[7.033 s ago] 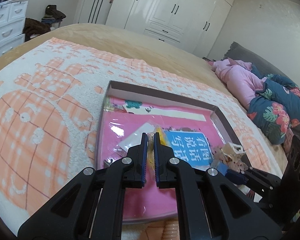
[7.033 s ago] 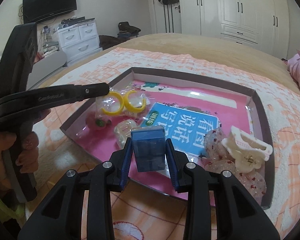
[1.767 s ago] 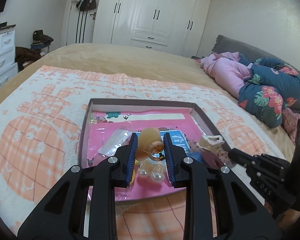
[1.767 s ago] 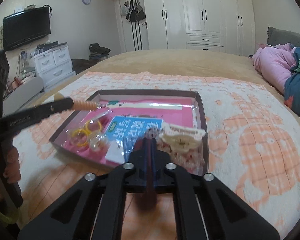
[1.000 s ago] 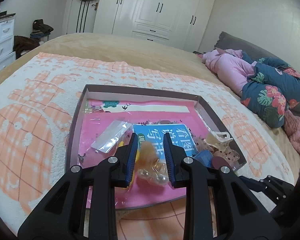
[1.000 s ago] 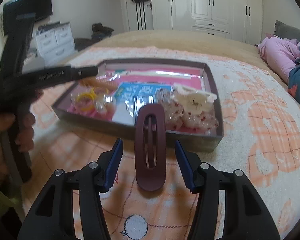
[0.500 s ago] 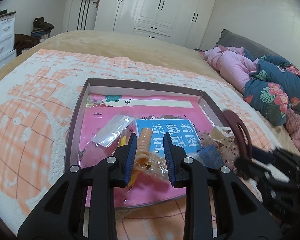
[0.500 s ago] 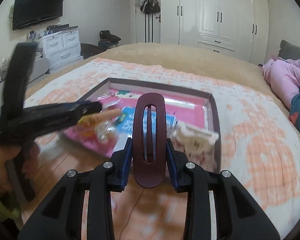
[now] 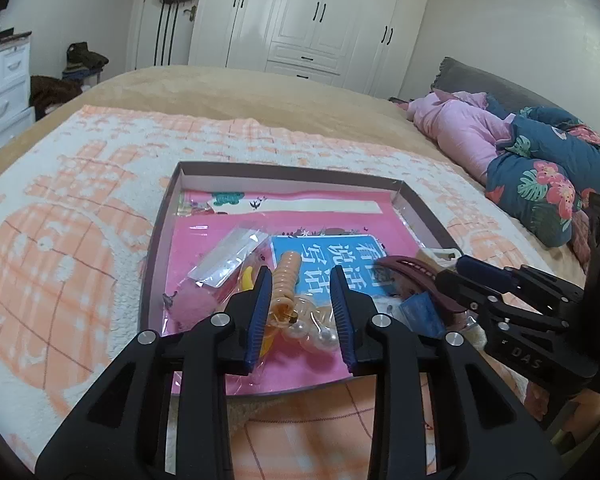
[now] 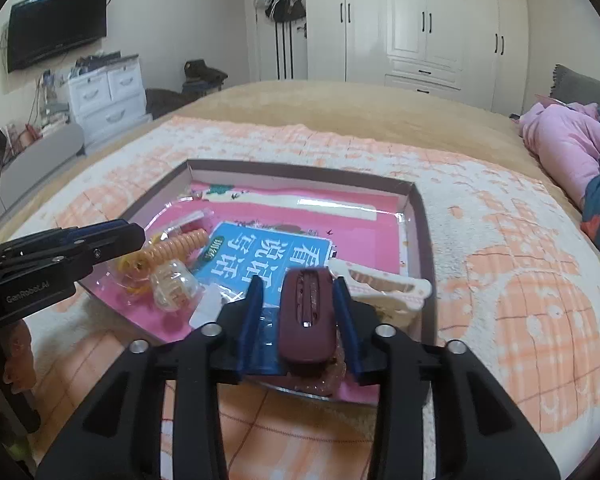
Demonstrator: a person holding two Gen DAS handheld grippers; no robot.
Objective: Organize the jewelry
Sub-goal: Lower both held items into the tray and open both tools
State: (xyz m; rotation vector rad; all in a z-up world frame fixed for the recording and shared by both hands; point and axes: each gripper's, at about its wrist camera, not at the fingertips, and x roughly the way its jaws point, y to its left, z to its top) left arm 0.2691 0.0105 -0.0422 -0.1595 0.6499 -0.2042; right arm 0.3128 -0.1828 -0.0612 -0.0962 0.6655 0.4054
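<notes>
Right gripper (image 10: 302, 320): jaws now spread, the maroon hair clip (image 10: 308, 316) lying loose between them over the near right corner of the tray (image 10: 418, 216). 0.5 s ago it was clamped and raised; judged released.

Left gripper (image 9: 300, 312): jaws also spread, orange spiral hair tie (image 9: 286, 280) resting between them inside the tray, where 1.8 s ago it was pinched.

Both items deposited; next pick pending.

blue box (image 10: 266, 354) mostly hidden, TV (image 10: 56, 26) edge-cropped
</notes>
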